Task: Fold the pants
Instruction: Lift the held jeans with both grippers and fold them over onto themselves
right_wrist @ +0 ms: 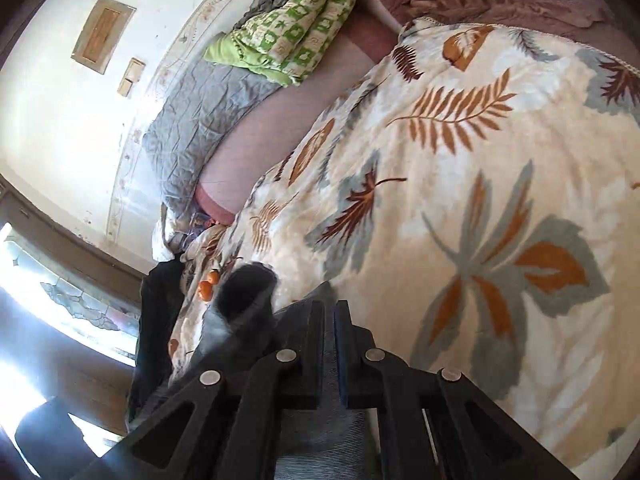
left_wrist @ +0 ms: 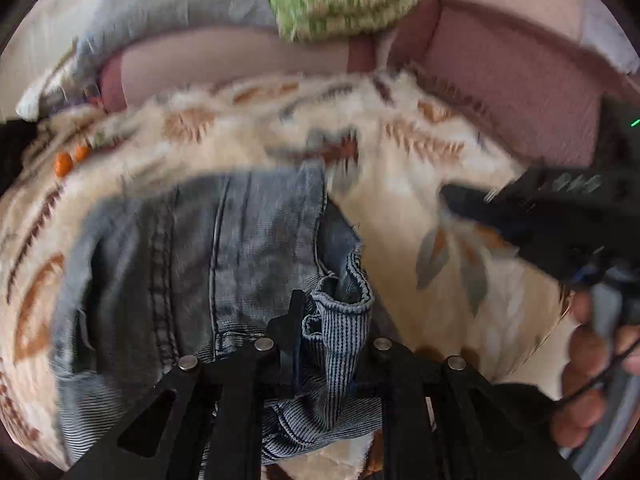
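Note:
Grey-blue denim pants (left_wrist: 224, 248) lie partly on a leaf-patterned blanket (left_wrist: 400, 216), blurred by motion. My left gripper (left_wrist: 324, 332) is shut on a bunched hem of the pants. Only its left finger (left_wrist: 294, 320) shows, since cloth hides the other. At the right edge of this view, the black right gripper (left_wrist: 532, 208) is held by a person's hand (left_wrist: 584, 364). In the right wrist view, my right gripper (right_wrist: 331, 320) is shut on a thin layer of the pants (right_wrist: 332, 420), and a loose fold (right_wrist: 244, 300) rises to the left of the fingers.
The blanket (right_wrist: 460, 200) covers a pink couch or bed (left_wrist: 520, 92). A green checked quilt (right_wrist: 304, 28) and a grey crumpled sheet (right_wrist: 200, 120) lie at the far side. Small orange fruits (right_wrist: 208, 286) sit at the blanket's edge near a dark garment (right_wrist: 156, 320) and a bright window (right_wrist: 48, 292).

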The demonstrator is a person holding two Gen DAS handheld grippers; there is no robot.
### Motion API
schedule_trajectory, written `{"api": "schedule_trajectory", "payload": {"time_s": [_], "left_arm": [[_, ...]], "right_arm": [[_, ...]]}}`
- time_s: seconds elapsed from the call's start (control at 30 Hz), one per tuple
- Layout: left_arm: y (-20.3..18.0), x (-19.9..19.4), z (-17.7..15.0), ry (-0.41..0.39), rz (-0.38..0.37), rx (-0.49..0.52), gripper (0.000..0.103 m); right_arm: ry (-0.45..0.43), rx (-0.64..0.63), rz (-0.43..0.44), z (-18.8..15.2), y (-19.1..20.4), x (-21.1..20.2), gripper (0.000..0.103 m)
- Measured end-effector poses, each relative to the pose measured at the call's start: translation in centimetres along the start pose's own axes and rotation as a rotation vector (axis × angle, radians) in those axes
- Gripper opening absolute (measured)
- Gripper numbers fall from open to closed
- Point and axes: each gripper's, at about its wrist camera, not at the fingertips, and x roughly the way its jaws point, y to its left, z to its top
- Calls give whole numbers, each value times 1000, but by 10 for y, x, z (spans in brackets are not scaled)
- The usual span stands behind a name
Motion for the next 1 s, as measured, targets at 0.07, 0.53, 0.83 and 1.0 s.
{"api": "schedule_trajectory", "payload": {"time_s": [0.07,0.53,0.83,1.0], "left_arm": [[-6,-8,-7,-48,-12,34,25],[162,-137,-11,-360,109,-362,83],[171,-77,-47,-169,94,-308,82],[174,-105,-45,-290,36,-307,83]], "right_arm": [[29,6,-10,0,-8,-1,9],[155,-129,211,-32,77,-20,62],[397,-32,-7,-86,52,38,58],[304,-157,-55,-66,93,23,62]]}}
